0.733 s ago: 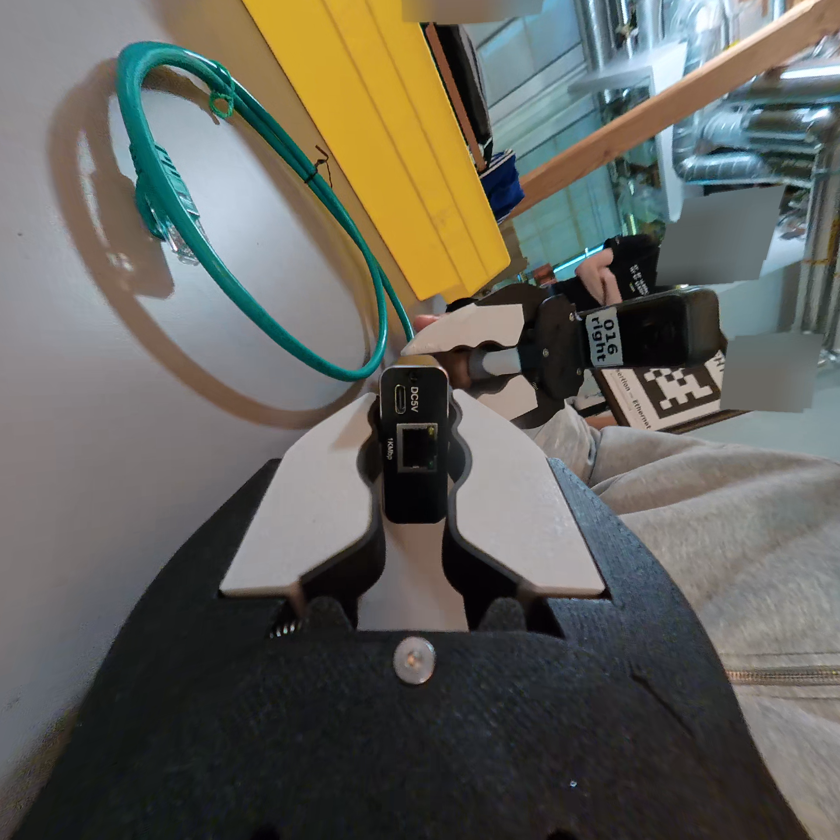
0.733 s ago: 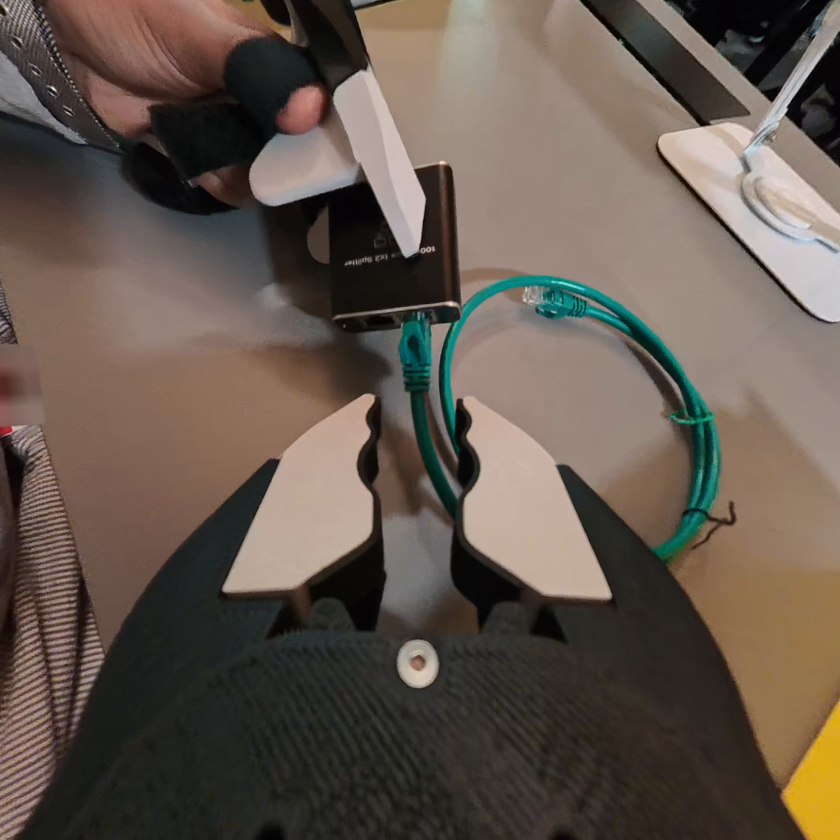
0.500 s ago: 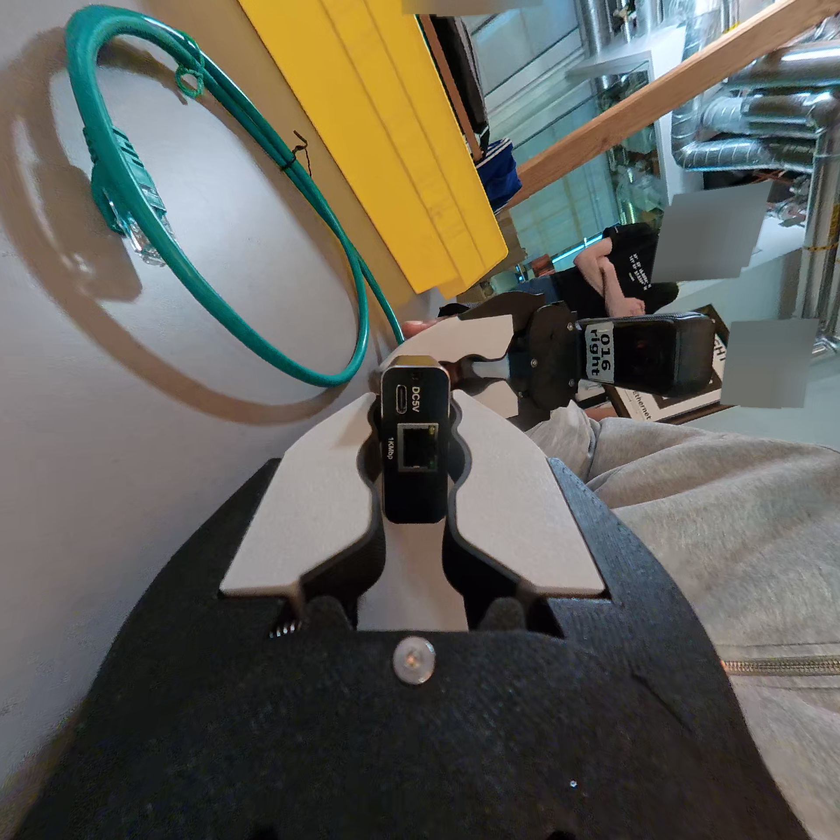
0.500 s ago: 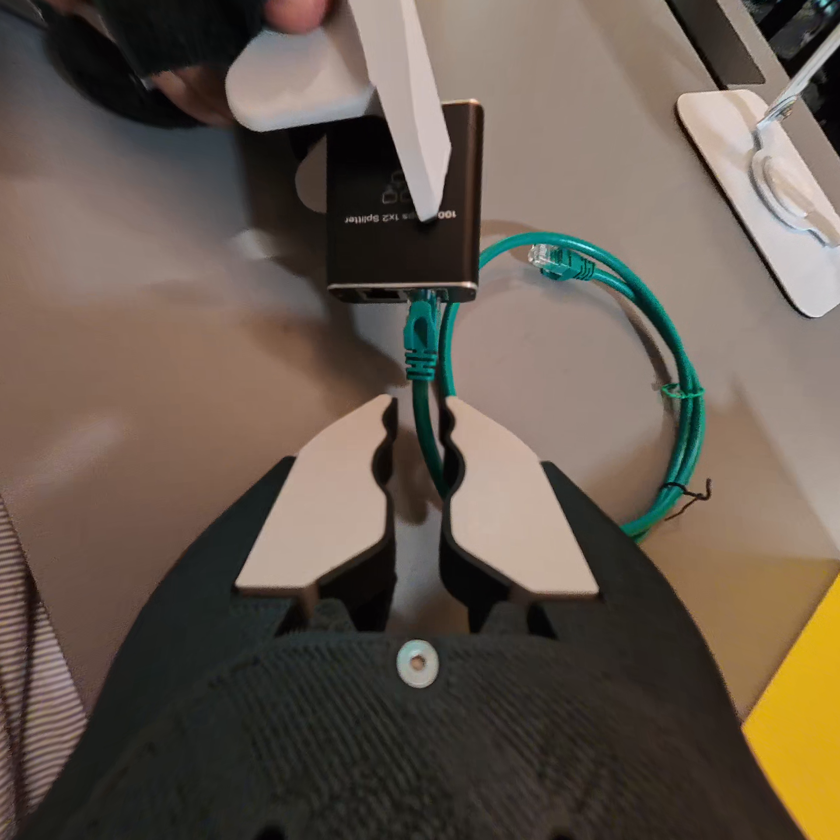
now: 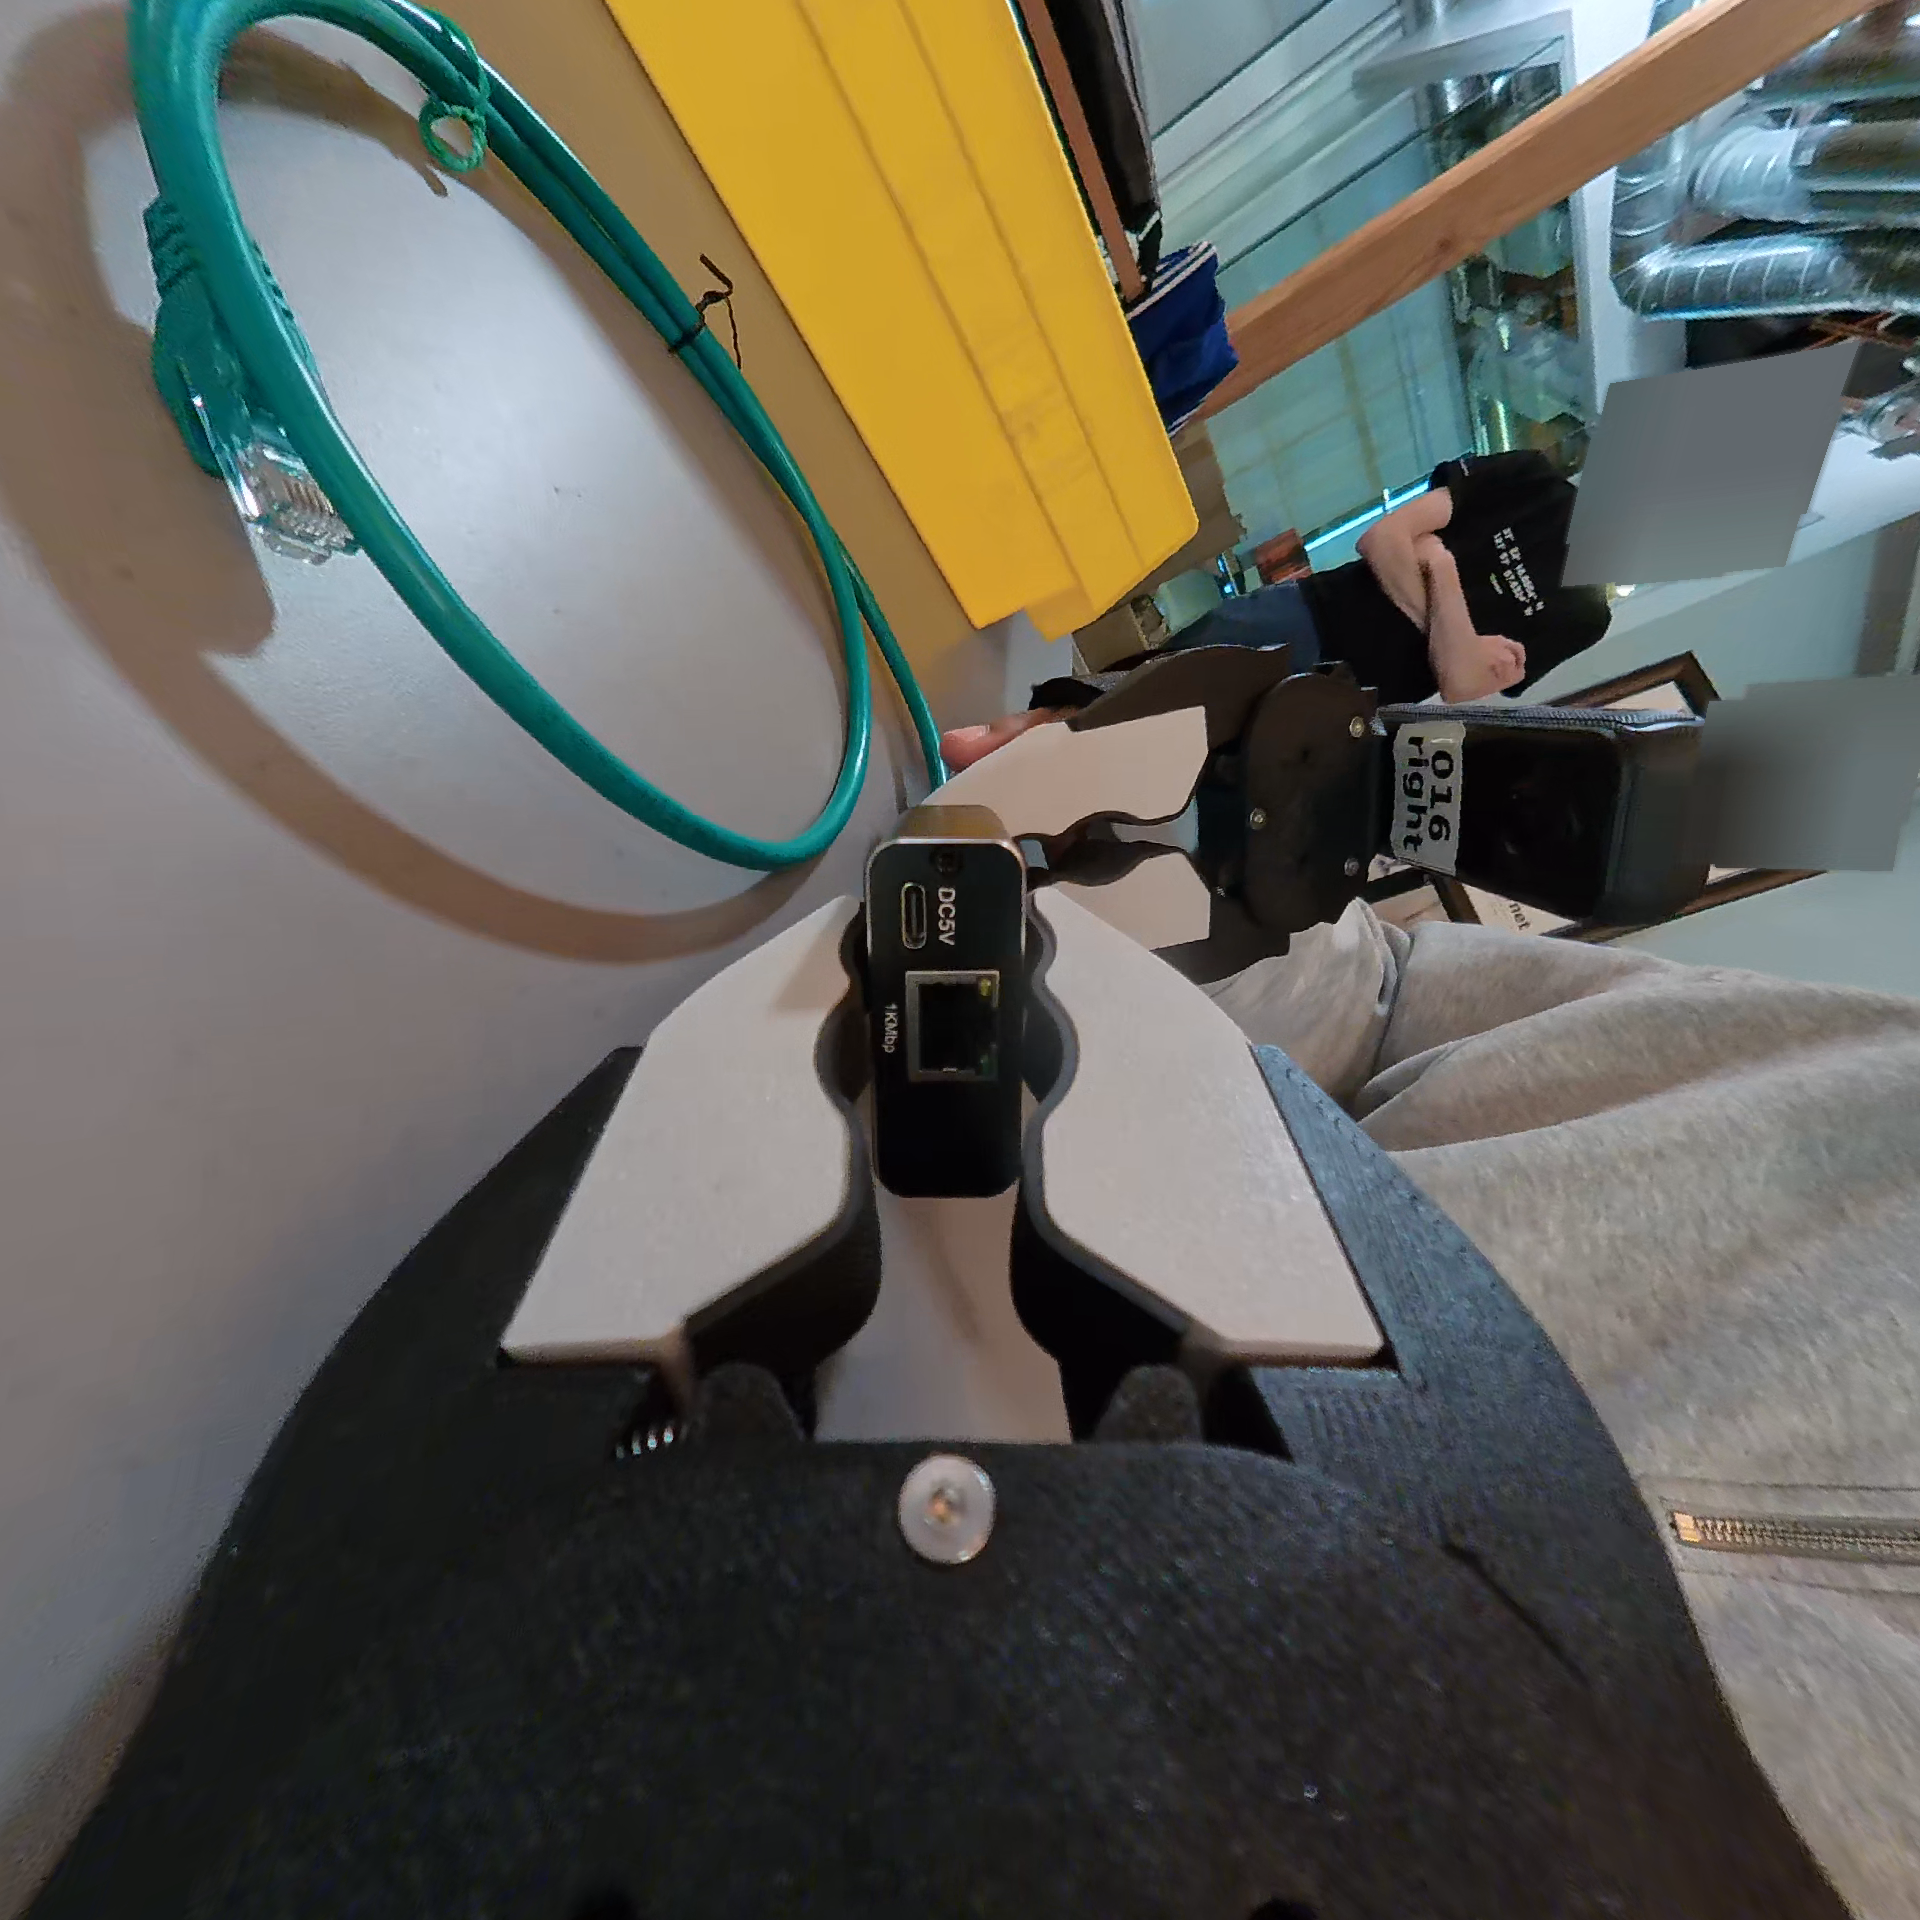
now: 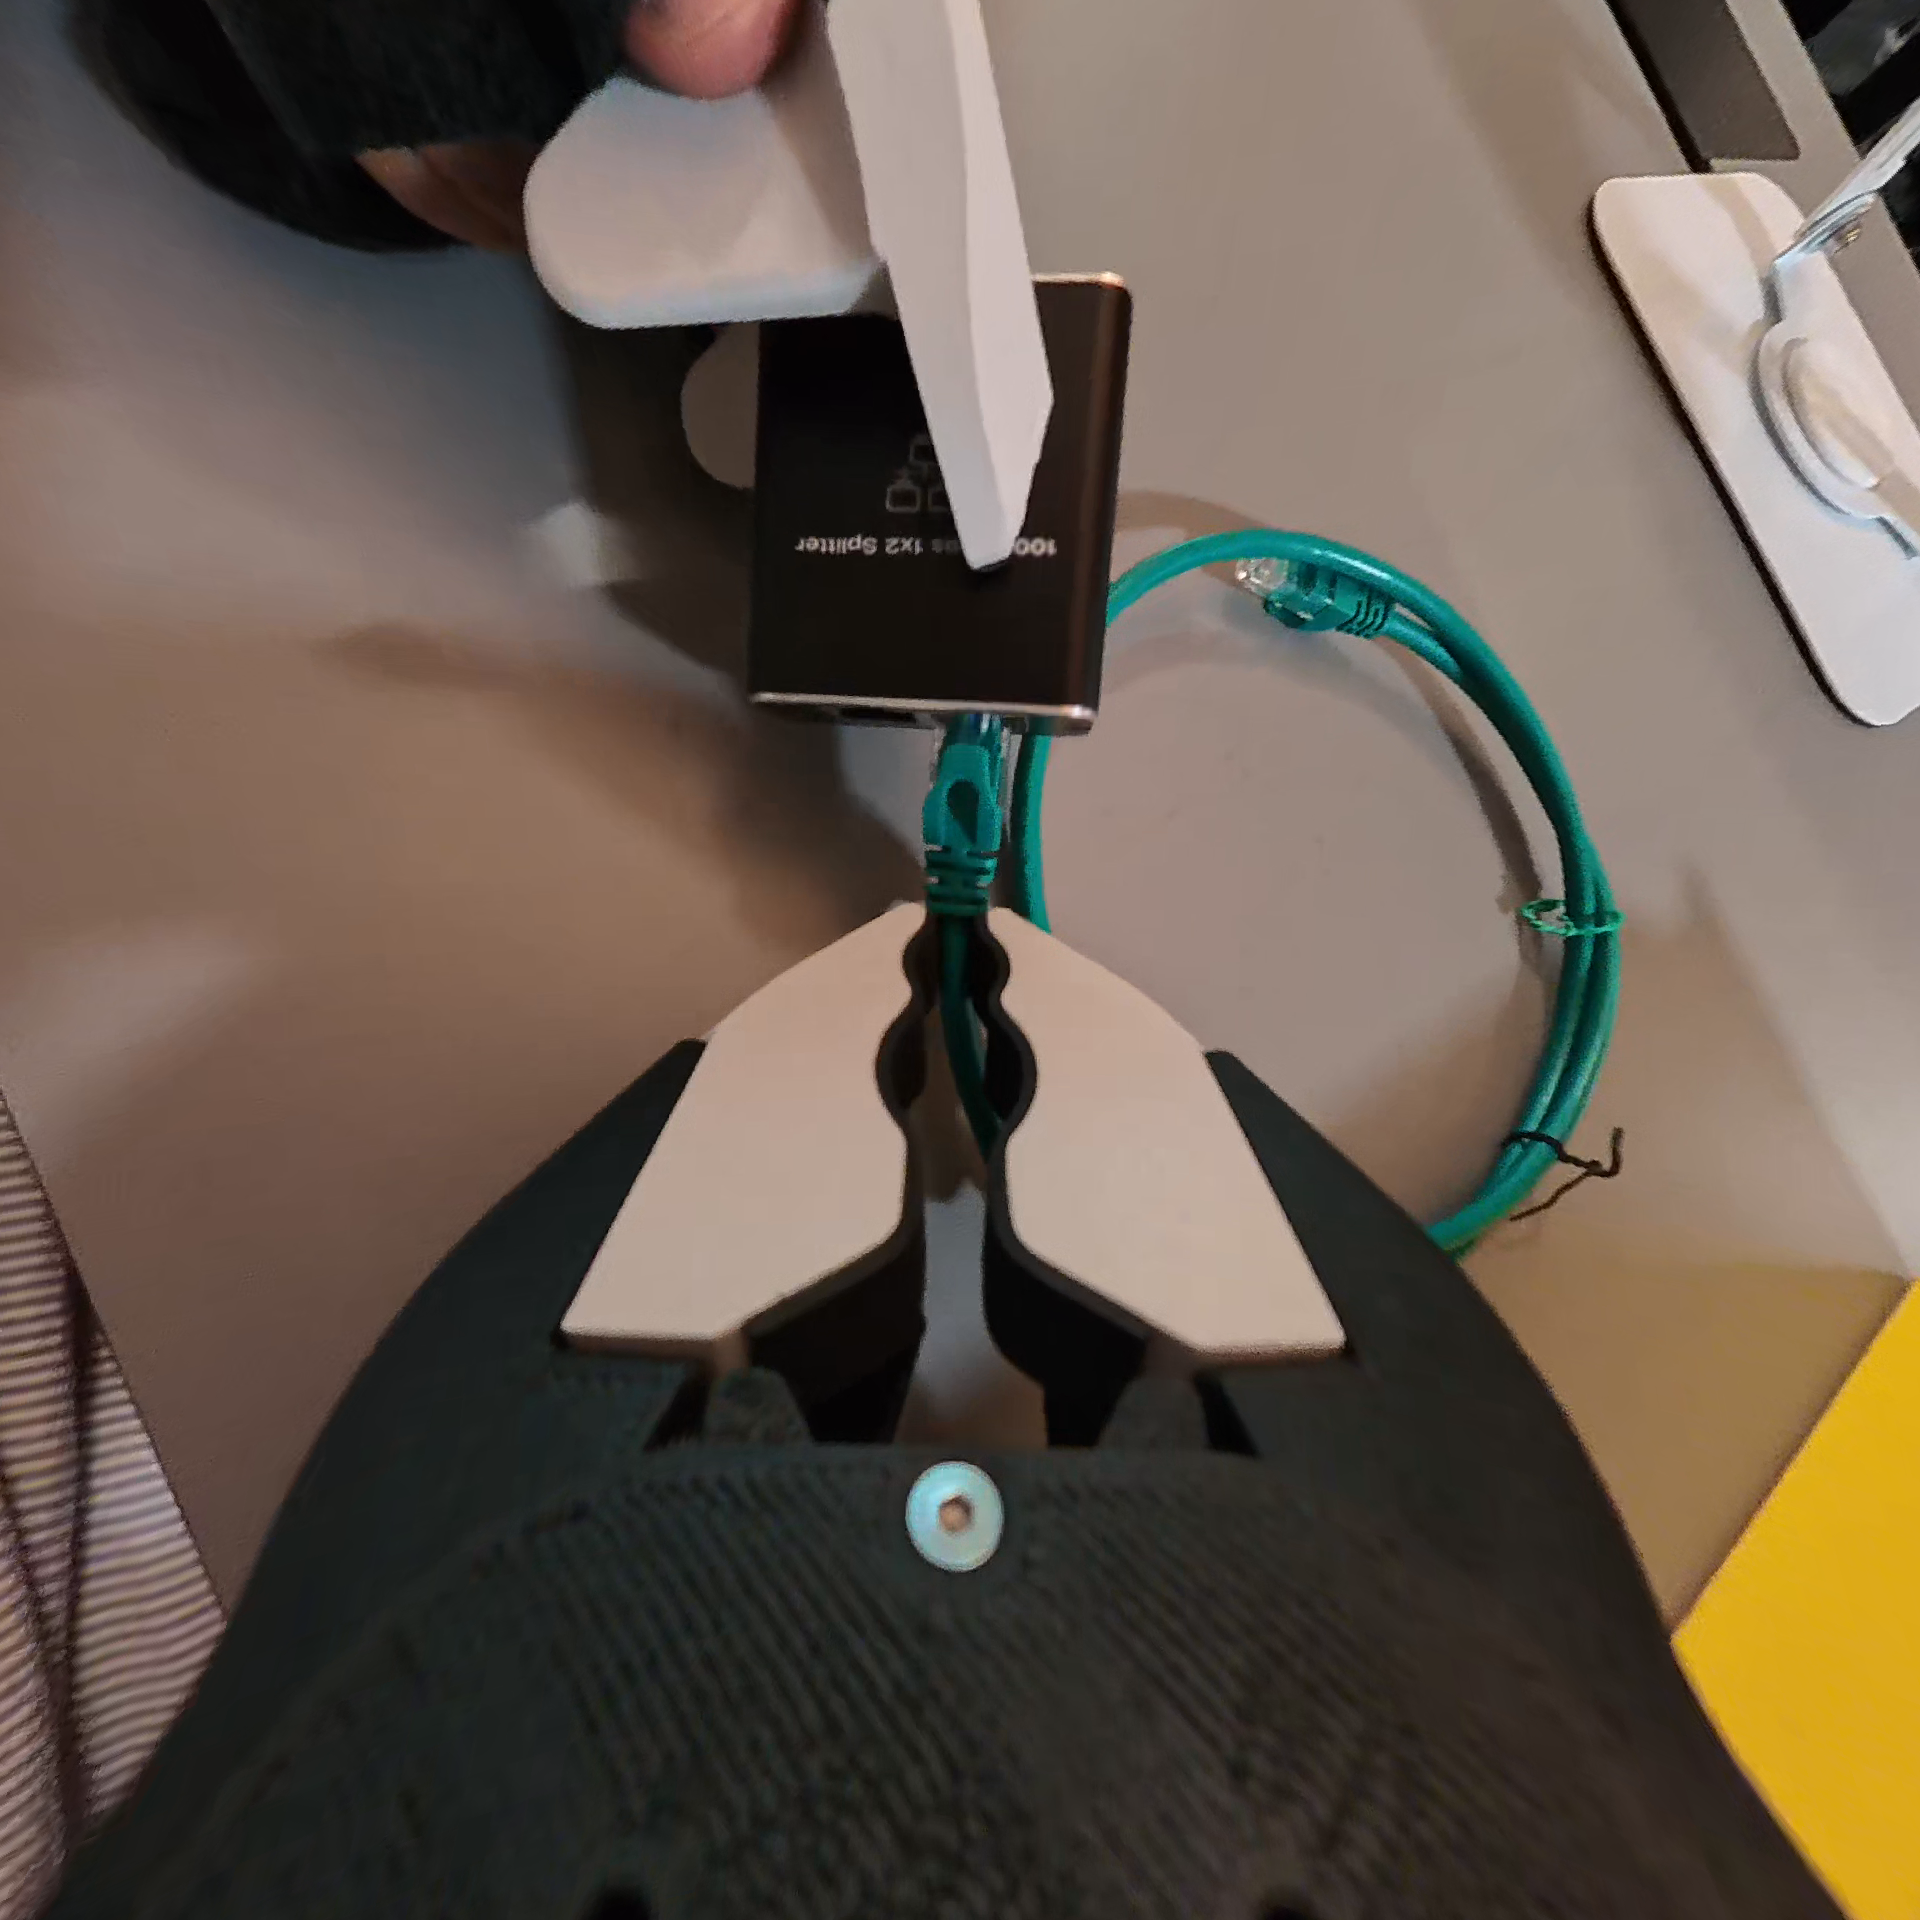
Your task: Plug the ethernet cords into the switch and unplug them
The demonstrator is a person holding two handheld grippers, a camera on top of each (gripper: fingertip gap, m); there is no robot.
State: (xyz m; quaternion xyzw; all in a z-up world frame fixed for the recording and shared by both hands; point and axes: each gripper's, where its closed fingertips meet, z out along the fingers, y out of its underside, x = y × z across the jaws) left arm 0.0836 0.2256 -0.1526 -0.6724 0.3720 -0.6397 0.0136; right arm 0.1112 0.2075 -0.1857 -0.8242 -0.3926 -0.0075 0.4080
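My left gripper (image 5: 945, 1023) is clamped on the switch (image 5: 943, 1018), its fingers pressing both side faces. The end facing me carries one small oval port and one square jack, each beside white printing; I do not give the wording. The switch's far end is hidden in this view.

My right gripper (image 6: 958, 935) is closed on the green cord (image 6: 1558, 831) just behind the plug (image 6: 964, 805) — the fingers pinch the cable itself, not the plug body. The plug sits in the right-hand jack on the switch's near edge; how deep it is seated is hard to make out. The left-hand jack stands open. White lettering and a small diagram mark the switch's top face, partly covered by a left finger (image 6: 961, 312).

The cord's remaining length loops on the table (image 6: 312, 831) to the right, bound by two ties. Its free plug (image 6: 1314, 597) lies near the switch — not touching. A yellow bin (image 5: 935, 312) is cut off at the frame edge. The right gripper bears a white label.
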